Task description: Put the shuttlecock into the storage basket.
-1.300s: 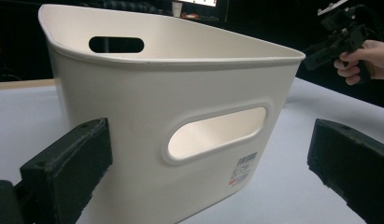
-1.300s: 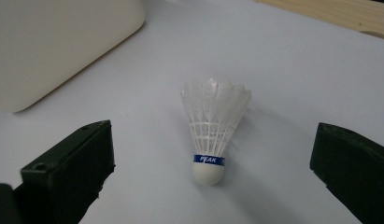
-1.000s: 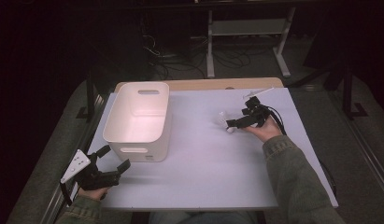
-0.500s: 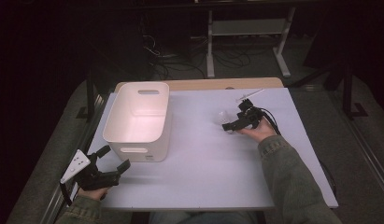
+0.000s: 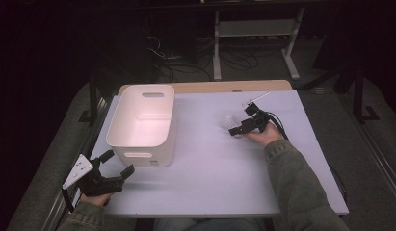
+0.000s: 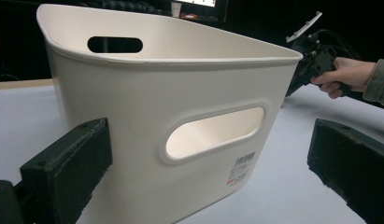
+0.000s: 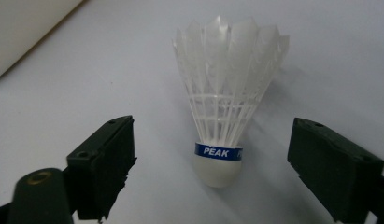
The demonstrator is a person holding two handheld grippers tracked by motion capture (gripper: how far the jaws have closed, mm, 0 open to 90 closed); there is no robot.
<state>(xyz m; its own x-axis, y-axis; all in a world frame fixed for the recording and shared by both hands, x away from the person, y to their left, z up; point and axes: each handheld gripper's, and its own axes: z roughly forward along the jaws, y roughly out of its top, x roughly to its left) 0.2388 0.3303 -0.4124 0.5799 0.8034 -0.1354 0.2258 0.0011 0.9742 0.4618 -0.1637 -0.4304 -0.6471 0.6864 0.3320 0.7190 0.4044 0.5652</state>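
Observation:
A white feather shuttlecock (image 7: pixel 222 107) with a blue band lies on the white table, cork end toward my right gripper (image 7: pixel 215 137). It sits between the two black jaws, which have just been closing but stand clear of it on both sides. In the high view the shuttlecock (image 5: pixel 229 120) is a small pale shape just ahead of the right gripper (image 5: pixel 234 130), right of centre. My left gripper (image 5: pixel 119 162) rests open at the table's near left corner. It points at the near wall of a white plastic bin (image 6: pixel 133 93) with handle slots.
The bin (image 5: pixel 116 130) stands on the left half of the white table (image 5: pixel 210 178), its inside bare where it shows. A wooden strip runs along the far edge. Beyond it are a dark floor, cables and a metal stand.
My right gripper has sunk slightly toward the table at the shuttlecock. The left hand and the bin have kept still.

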